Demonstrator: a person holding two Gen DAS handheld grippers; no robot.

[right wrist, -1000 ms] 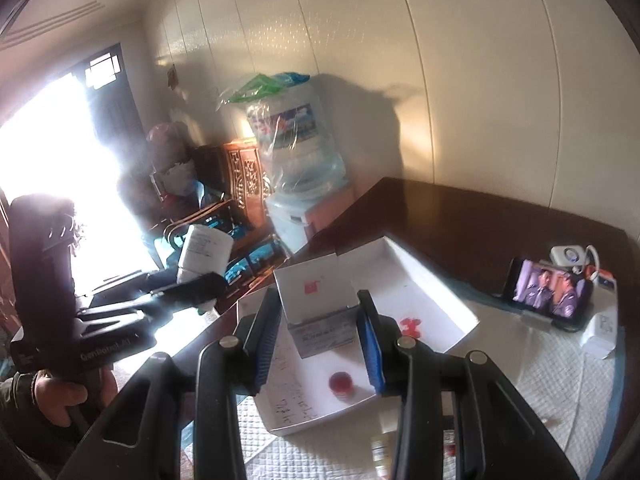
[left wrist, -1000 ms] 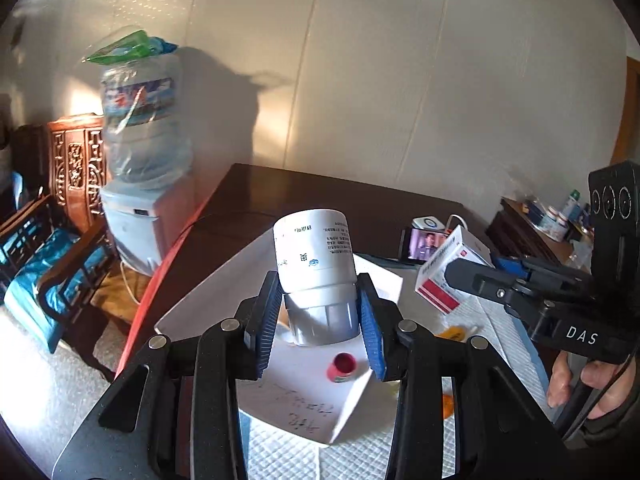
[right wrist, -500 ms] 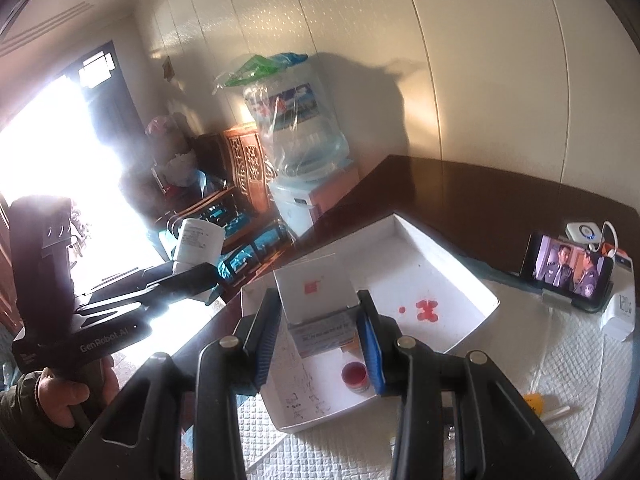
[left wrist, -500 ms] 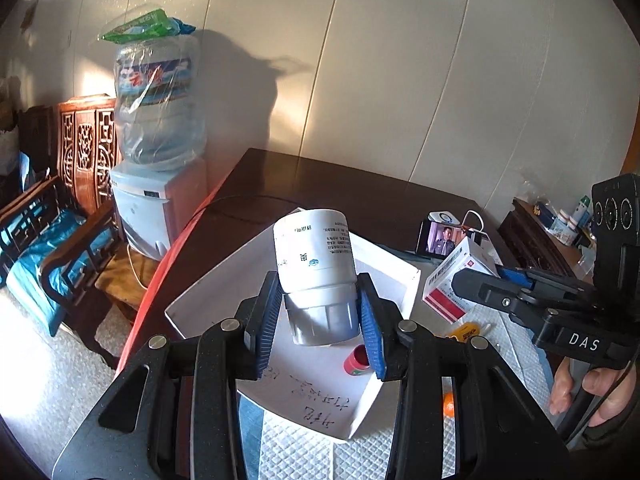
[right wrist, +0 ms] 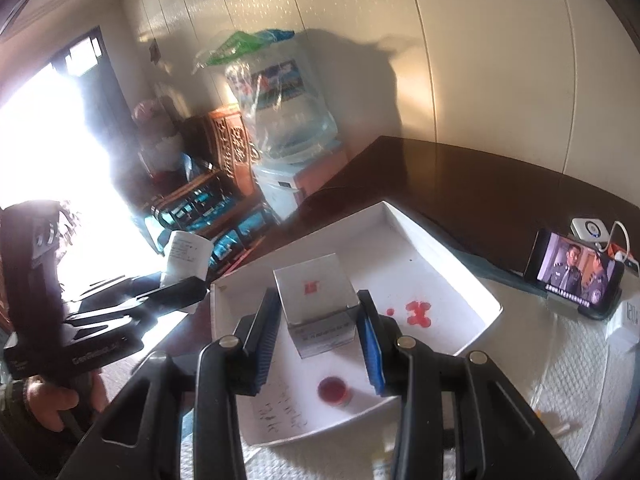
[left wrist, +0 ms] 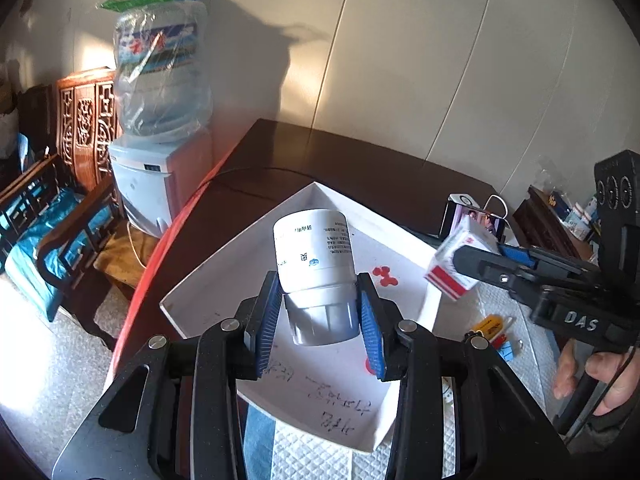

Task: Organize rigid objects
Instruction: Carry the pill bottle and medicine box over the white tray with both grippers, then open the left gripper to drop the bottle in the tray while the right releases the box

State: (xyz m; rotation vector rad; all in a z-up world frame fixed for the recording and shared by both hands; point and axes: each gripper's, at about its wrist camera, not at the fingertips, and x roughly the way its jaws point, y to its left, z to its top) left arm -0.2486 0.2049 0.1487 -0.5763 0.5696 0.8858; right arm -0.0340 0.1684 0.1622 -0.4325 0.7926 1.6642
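above the white tray [left wrist: 224, 264], the left tongs [left wrist: 320, 320] grip an upside-down white pill bottle [left wrist: 314, 252] with printed text and a grey cap, while the right tongs [right wrist: 316, 320] clamp a small white-and-red carton [right wrist: 316, 296]. the tray sits on a quilted white mat [right wrist: 580, 368] on a dark wooden table [left wrist: 360, 164], beside a water dispenser [left wrist: 156, 128] against a pale panelled wall [left wrist: 400, 40].

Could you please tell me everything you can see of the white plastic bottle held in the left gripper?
The white plastic bottle is a squat cylinder with small printed text and a blue mark on its side. It ends in a ribbed, greyish-white screw cap, which is on. The left gripper clamps it at the cap end between blue pads, so the flat base points away from the camera. It hangs in the air above the shallow white cardboard tray, touching nothing else.
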